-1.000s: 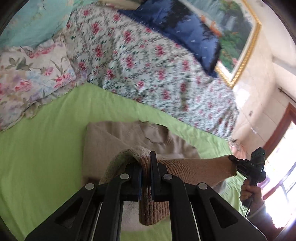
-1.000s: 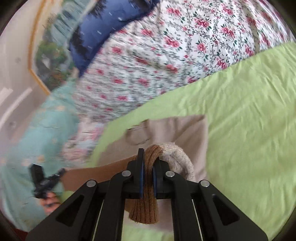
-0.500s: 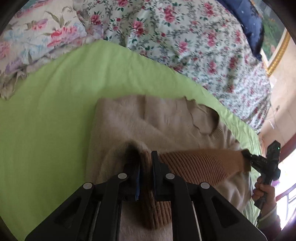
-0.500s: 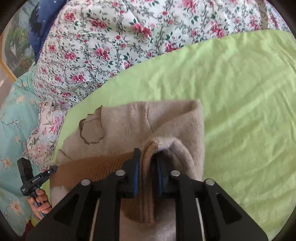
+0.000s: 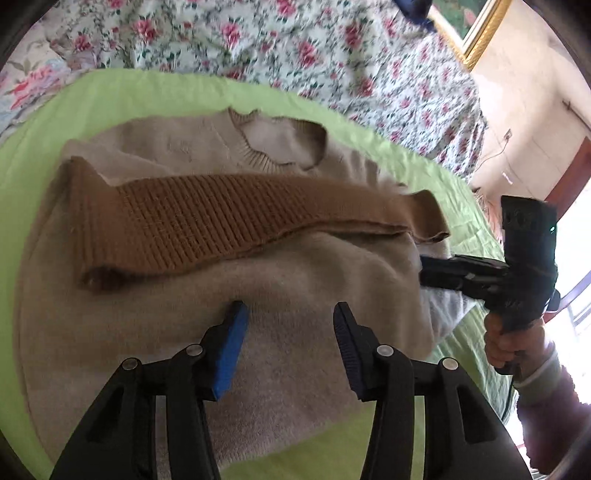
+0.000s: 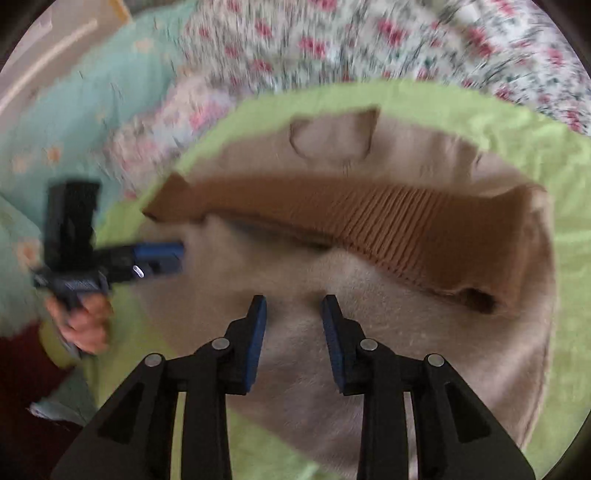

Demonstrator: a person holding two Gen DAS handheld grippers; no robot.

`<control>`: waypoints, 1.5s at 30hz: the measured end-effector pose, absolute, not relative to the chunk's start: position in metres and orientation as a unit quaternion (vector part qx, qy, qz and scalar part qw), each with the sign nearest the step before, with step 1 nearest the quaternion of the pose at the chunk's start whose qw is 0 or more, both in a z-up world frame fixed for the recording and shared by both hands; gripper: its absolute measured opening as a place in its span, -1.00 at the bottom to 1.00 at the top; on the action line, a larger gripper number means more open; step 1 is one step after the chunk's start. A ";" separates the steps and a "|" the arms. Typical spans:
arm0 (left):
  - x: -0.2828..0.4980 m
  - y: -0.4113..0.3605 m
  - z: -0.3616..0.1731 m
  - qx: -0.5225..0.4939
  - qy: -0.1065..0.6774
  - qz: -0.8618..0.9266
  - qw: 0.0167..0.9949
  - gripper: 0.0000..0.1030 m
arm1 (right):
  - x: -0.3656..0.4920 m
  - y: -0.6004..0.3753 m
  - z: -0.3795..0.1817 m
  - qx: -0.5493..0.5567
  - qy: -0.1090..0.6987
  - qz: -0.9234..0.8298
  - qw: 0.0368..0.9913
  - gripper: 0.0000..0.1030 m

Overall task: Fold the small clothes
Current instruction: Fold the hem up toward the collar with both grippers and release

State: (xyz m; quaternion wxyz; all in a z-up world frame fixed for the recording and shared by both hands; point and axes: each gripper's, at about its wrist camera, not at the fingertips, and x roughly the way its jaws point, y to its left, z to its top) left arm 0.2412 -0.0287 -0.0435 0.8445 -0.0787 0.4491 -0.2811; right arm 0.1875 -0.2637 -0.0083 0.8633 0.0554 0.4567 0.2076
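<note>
A small beige sweater (image 5: 303,295) lies folded in half on the green sheet (image 5: 40,155). Its brown ribbed hem band (image 5: 207,221) lies across the chest just below the neckline (image 5: 280,144). My left gripper (image 5: 290,314) is open and empty, just above the folded beige fabric. My right gripper (image 6: 293,306) is open and empty over the same fold; the sweater (image 6: 369,332) and hem band (image 6: 369,218) show there too. Each gripper shows in the other's view, the right one (image 5: 428,273) at the sweater's right edge and the left one (image 6: 177,254) at its left edge.
A floral quilt (image 5: 295,48) is bunched along the far side of the sheet. A pale teal floral cover (image 6: 55,140) lies to the left in the right wrist view. A gold-framed picture (image 5: 476,33) hangs on the wall. A doorway (image 5: 569,177) is at right.
Both grippers carried the brown hem forward over the sweater, laid it near the neckline, then opened and let go. They have pulled back a little over the fold.
</note>
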 end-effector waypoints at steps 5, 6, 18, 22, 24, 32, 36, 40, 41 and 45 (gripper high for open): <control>0.289 -0.011 -0.039 -0.078 0.463 -0.263 0.843 -0.64 | 0.236 -0.294 -0.008 0.067 0.446 0.141 0.881 -0.38; 0.306 -0.002 -0.036 -0.088 0.464 -0.247 0.846 -0.58 | 0.246 -0.306 -0.005 0.081 0.437 0.116 0.888 -0.38; 0.322 0.069 -0.020 -0.162 0.436 -0.121 0.877 -0.29 | 0.212 -0.362 0.014 0.208 0.393 0.020 0.896 -0.11; 0.259 0.050 -0.023 -0.167 0.437 -0.147 0.871 -0.28 | 0.178 -0.344 0.014 0.225 0.397 0.040 0.889 0.11; 0.222 0.041 -0.024 -0.165 0.433 -0.158 0.872 -0.18 | 0.158 -0.335 0.015 0.238 0.392 0.053 0.887 0.17; 0.131 0.021 -0.041 -0.172 0.450 -0.176 0.858 -0.06 | 0.097 -0.314 0.005 0.293 0.375 0.093 0.875 0.40; 0.113 0.022 -0.052 -0.173 0.463 -0.168 0.853 -0.06 | 0.084 -0.310 -0.002 0.323 0.380 0.113 0.860 0.55; 0.110 0.033 -0.052 -0.189 0.457 -0.153 0.855 -0.06 | 0.077 -0.310 -0.001 0.331 0.376 0.121 0.857 0.59; 0.111 0.037 -0.051 -0.196 0.454 -0.150 0.856 -0.06 | 0.076 -0.310 -0.001 0.333 0.375 0.122 0.857 0.61; 0.117 0.045 -0.050 -0.221 0.447 -0.141 0.855 0.00 | 0.075 -0.313 0.003 0.342 0.365 0.131 0.856 0.73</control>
